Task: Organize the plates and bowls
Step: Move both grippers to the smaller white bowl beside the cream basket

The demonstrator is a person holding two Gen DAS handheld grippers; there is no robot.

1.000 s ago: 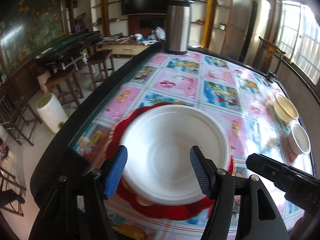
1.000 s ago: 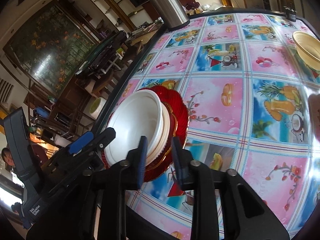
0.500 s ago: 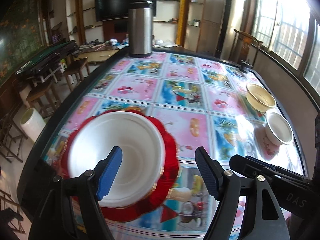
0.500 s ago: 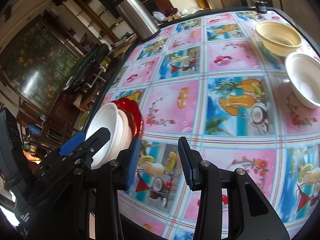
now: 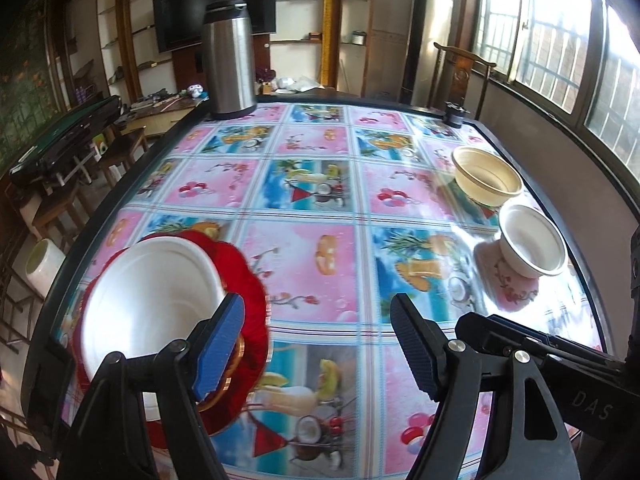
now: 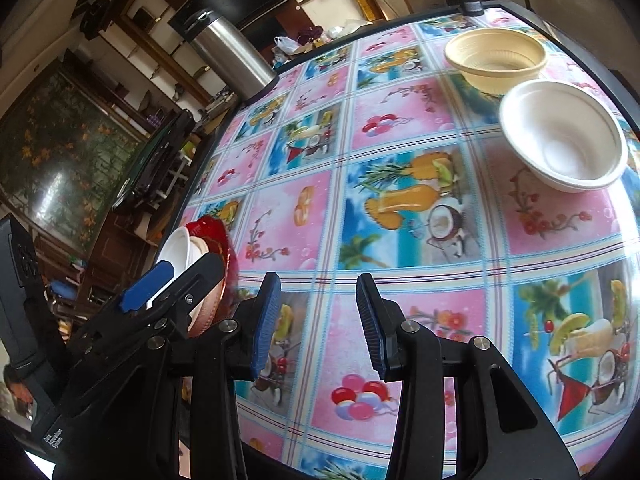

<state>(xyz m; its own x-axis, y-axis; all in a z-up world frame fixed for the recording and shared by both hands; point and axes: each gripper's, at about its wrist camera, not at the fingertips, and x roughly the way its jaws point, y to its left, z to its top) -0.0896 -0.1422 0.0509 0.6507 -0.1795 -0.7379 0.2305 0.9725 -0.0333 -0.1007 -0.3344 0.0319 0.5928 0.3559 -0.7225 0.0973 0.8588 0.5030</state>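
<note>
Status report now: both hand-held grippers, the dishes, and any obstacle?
Left hand-held gripper open, empty. Right hand-held gripper open, empty. White plate stacked on red plate; cream bowl and white bowl apart. Nothing in the way.

The left wrist camera sits just behind its own blue-padded fingers [image 5: 218, 344] and looks down at a slant across the tabletop [image 5: 304, 264], facing the steel thermos [image 5: 229, 58] at the far edge. The right wrist camera looks the same slanting way from behind its fingers [image 6: 264, 320], rolled so the thermos [image 6: 232, 60] leans, and sits nearer the white bowl [image 6: 560, 136]. Both views share the thermos, the white bowl [image 5: 532, 246], the cream bowl [image 5: 486, 176] [image 6: 496, 58] beyond it, and the red plate [image 5: 248, 280] [image 6: 212, 228] far from them.
</note>
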